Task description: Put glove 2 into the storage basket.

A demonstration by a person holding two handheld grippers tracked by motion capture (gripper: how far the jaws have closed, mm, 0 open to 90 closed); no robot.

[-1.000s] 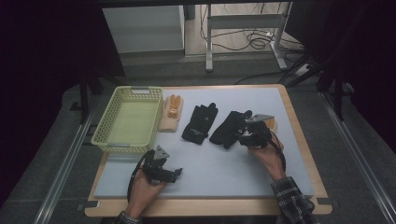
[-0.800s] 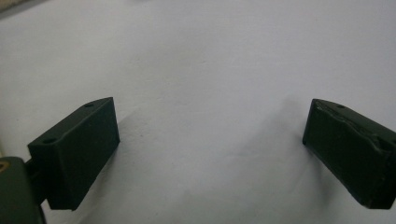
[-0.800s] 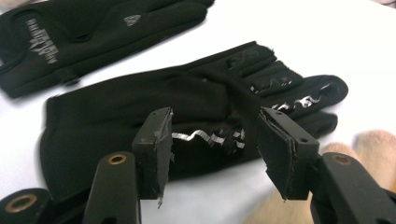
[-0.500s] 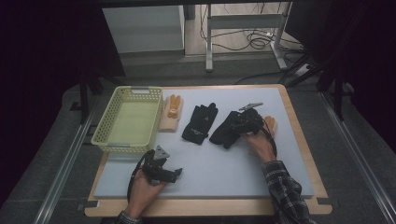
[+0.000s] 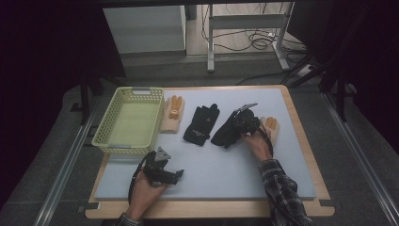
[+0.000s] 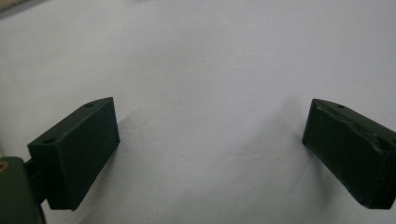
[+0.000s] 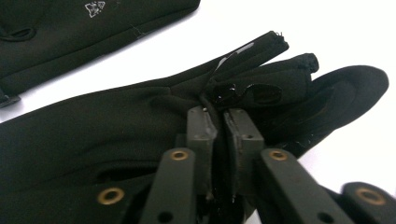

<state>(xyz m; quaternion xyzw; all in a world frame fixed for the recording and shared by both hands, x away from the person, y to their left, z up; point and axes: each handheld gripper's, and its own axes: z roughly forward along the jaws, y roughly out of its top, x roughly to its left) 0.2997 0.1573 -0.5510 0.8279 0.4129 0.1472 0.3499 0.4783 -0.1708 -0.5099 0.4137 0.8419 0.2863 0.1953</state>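
The right-hand black glove point(image 5: 229, 130) lies flat on the desk point(image 5: 263, 174), just beside its twin, the other black glove point(image 5: 201, 123), and you have your right gripper point(image 5: 243, 123) on it. In the right gripper view the jaws have just been closing and now pinch a fold of the glove's fabric point(image 7: 219, 100) near the finger end, a hold that should let you lift it without dragging. A tan glove point(image 5: 271, 127) lies close behind your hand. Another tan glove point(image 5: 172, 114) sits against the yellow basket point(image 5: 109, 123), the likely drop place. Your left gripper point(image 5: 165, 173) rests near the desk's front edge, jaws spread wide over bare surface, out of the way.
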